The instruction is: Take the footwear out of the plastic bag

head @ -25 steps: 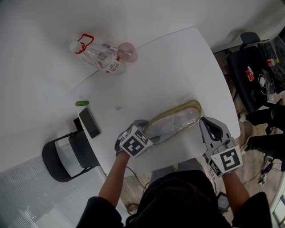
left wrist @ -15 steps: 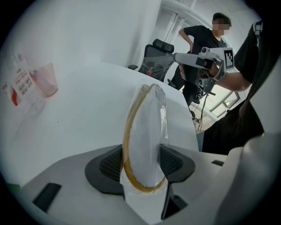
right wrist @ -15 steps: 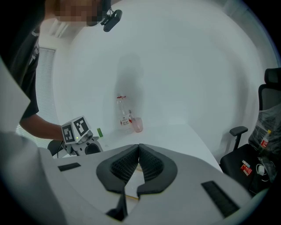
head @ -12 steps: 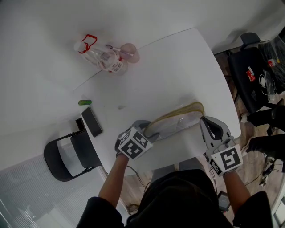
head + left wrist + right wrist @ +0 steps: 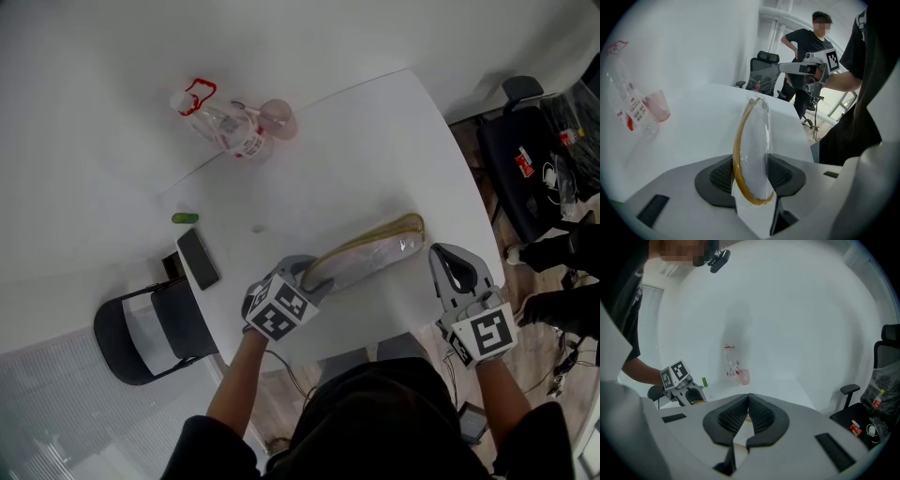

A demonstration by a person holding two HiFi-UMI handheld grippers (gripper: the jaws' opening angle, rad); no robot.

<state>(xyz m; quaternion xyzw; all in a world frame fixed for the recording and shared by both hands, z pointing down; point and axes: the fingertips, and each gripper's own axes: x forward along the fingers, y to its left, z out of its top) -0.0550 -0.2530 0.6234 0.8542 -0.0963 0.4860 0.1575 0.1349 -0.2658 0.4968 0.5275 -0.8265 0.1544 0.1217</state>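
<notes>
A flat, tan-rimmed piece of footwear [image 5: 366, 255] in a clear plastic bag lies near the front edge of the white table [image 5: 356, 150]. It is tipped up on its long edge. My left gripper [image 5: 305, 274] is at its left end. Its jaws have just been closing, and in the left gripper view the pads of my left gripper [image 5: 752, 176] press on both sides of the bagged footwear [image 5: 752, 154]. My right gripper [image 5: 441, 255] is shut just past the footwear's right end, apart from it. In the right gripper view the pads of my right gripper [image 5: 748, 404] meet with nothing seen between them.
A clear bottle [image 5: 225, 127] with a red cap ring and a pink cup [image 5: 278, 117] stand at the table's far side. A dark phone [image 5: 199, 259] and a small green object [image 5: 185, 218] lie at the left edge, above a chair [image 5: 141, 333]. A person [image 5: 806, 47] stands beyond the table.
The left gripper has closed on the left end of the bagged footwear and lifted it a little. The footwear has turned from flat onto its edge. The right gripper has stayed put.
</notes>
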